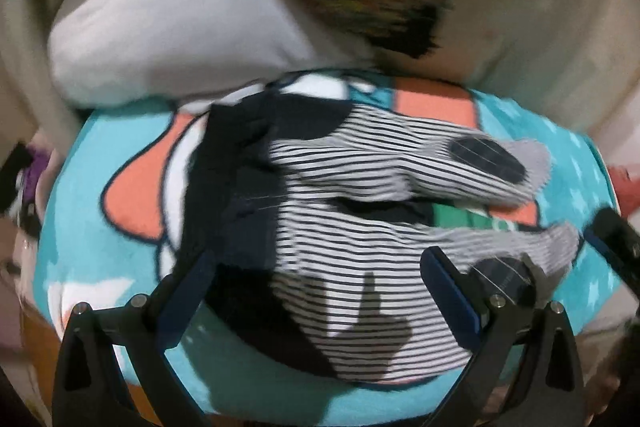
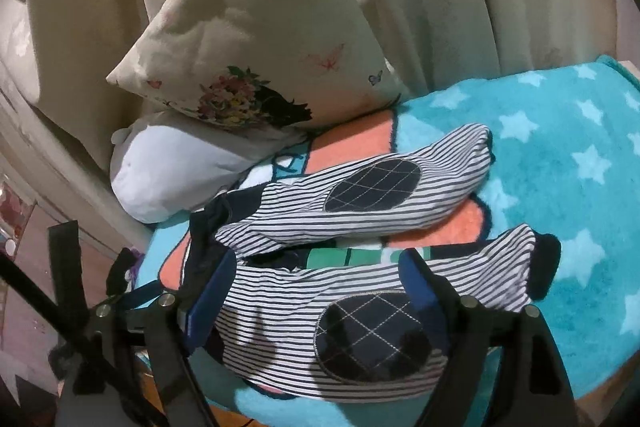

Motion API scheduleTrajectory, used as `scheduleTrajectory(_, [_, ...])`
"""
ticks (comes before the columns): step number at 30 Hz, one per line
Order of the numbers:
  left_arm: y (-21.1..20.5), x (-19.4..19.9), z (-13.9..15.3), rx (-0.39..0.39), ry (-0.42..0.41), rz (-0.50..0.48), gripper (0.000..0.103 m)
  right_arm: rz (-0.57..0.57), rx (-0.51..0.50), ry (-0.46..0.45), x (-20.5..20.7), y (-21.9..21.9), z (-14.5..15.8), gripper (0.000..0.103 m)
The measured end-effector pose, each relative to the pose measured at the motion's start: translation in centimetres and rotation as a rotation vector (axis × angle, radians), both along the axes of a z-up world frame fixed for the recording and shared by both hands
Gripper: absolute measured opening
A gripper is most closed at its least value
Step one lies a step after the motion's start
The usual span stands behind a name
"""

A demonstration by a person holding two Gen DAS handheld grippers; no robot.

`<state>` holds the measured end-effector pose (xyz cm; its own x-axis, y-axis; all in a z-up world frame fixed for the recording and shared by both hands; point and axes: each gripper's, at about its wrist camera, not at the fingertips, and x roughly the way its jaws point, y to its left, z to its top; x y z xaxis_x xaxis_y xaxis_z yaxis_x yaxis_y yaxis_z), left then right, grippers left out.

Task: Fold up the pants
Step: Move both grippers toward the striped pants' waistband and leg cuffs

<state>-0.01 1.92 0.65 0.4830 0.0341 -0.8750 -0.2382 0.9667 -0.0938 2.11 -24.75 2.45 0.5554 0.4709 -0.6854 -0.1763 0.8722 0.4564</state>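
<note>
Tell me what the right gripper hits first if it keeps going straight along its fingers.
Probably the near leg of the striped pants: the open right gripper straddles it just above the quilted knee patch. Beyond lies the turquoise blanket. Depth is hard to judge here.

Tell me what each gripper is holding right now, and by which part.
Nothing is held. The left gripper and right gripper are both open, fingers spread above the striped pants, which lie loose on the blanket.
</note>
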Motion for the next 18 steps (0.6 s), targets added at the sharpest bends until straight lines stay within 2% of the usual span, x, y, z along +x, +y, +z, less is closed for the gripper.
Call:
scheduleTrajectory(3, [1.5, -0.1, -0.4, -0.024, 0.020, 0.046, 0.097, 0.004, 0.001, 0.015, 0.3, 0.1, -0.3, 0.087])
scheduleTrajectory(7, [2.7, -0.3, -0.2, -0.020, 0.014, 0.068, 0.096, 0.030, -0.002, 0.012, 0.4, 0.7, -0.4, 0.088])
scheduleTrajectory(11, [3.7, -0.2, 0.3, -0.002, 0.003, 0.071, 0.096, 0.067, -0.027, -0.096, -0.1, 1.8, 1.6, 0.088])
scheduleTrajectory(14, [4.4, 0.2, 0.4, -0.002, 0.003, 0.081, 0.096, 0.137, -0.035, -0.174, -0.6, 3.2, 2.9, 0.088])
scheduleTrajectory(17, [4.7, 0.6, 0.4, -0.004, 0.014, 0.086, 0.096, 0.212, -0.044, -0.151, -0.6, 4.6, 2.5, 0.088])
scheduleTrajectory(18, [4.7, 0.8, 0.3, -0.003, 0.017, 0.087, 0.096, 0.258, -0.026, -0.114, -0.4, 5.2, 2.1, 0.085])
